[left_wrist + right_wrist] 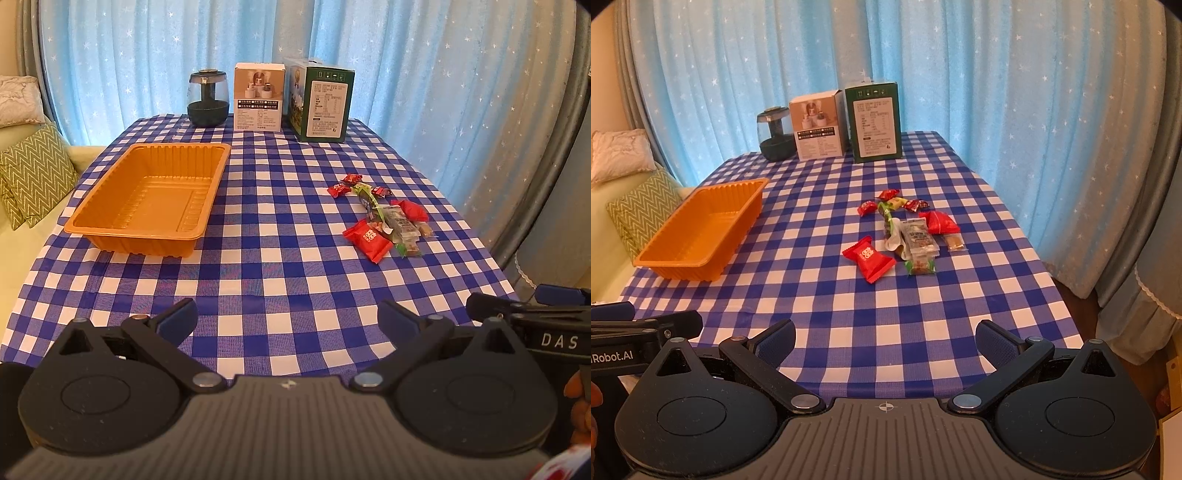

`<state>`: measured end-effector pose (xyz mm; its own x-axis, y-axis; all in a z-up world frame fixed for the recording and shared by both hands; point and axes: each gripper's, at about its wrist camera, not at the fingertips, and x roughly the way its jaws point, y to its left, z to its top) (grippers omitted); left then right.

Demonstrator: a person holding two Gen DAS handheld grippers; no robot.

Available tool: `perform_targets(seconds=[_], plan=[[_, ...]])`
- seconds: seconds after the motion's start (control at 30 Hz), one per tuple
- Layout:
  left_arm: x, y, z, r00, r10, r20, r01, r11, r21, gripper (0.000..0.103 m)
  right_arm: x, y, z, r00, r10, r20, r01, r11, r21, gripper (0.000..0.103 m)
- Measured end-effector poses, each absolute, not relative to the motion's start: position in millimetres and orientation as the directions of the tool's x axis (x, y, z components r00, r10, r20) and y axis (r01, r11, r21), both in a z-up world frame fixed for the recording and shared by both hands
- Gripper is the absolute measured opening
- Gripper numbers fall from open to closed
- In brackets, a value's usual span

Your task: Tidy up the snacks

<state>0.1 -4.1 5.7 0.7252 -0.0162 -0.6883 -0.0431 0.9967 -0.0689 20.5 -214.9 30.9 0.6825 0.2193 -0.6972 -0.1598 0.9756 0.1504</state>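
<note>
An empty orange plastic tray (110, 206) (665, 254) sits on the left of the blue-checked table. A loose pile of snacks (388, 218) (908, 232) lies on the right: a large red packet (367, 238) (870, 258), several small red candies (340, 190) (867, 208), a triangular red pack (940, 222) and clear-wrapped bars (918, 242). My left gripper (288, 321) hovers open over the near table edge, nothing between its fingers. My right gripper (886, 341) is open too, near the front edge, well short of the snacks.
At the table's far edge stand a dark glass jar (207, 98) (775, 134), a white box (259, 96) (817, 125) and a green box (321, 101) (874, 122). Blue star-print curtains hang behind. A sofa with a green zigzag cushion (33, 177) (639, 214) lies left.
</note>
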Motion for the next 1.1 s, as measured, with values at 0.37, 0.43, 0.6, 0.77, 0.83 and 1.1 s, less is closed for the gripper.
perform_targets(seconds=[0.37, 0.43, 0.6, 0.77, 0.83, 1.1], plan=[[0.8, -6.2, 6.3, 0.726, -0.020, -0.688, -0.042, 0.996, -0.073, 0.103, 20.4, -213.8, 31.5, 0.682, 0.219, -0.698, -0.160, 0.976, 0.151, 0.103], [0.7, -6.2, 6.1, 0.726, -0.020, -0.687, -0.042, 0.996, -0.073, 0.103, 20.3, -213.3, 31.8, 0.683, 0.219, -0.697, -0.160, 0.976, 0.150, 0.103], [2.5, -11.3, 7.2, 0.726, -0.024, -0.687, -0.037, 0.997, -0.074, 0.103, 23.1, -220.1, 30.2, 0.685, 0.217, -0.695, -0.156, 0.976, 0.151, 0.103], [1.7, -11.4, 7.7, 0.727, -0.031, -0.686, -0.032, 0.996, -0.079, 0.103, 23.2, -220.1, 31.4, 0.686, 0.216, -0.695, -0.155, 0.976, 0.150, 0.103], [1.7, -11.5, 7.6, 0.728, -0.030, -0.685, -0.032, 0.996, -0.078, 0.103, 23.9, -221.2, 32.3, 0.687, 0.214, -0.695, -0.153, 0.977, 0.149, 0.103], [1.1, -12.6, 8.1, 0.729, -0.037, -0.683, -0.026, 0.996, -0.081, 0.103, 24.2, -221.3, 33.1, 0.687, 0.213, -0.695, -0.152, 0.977, 0.149, 0.103]])
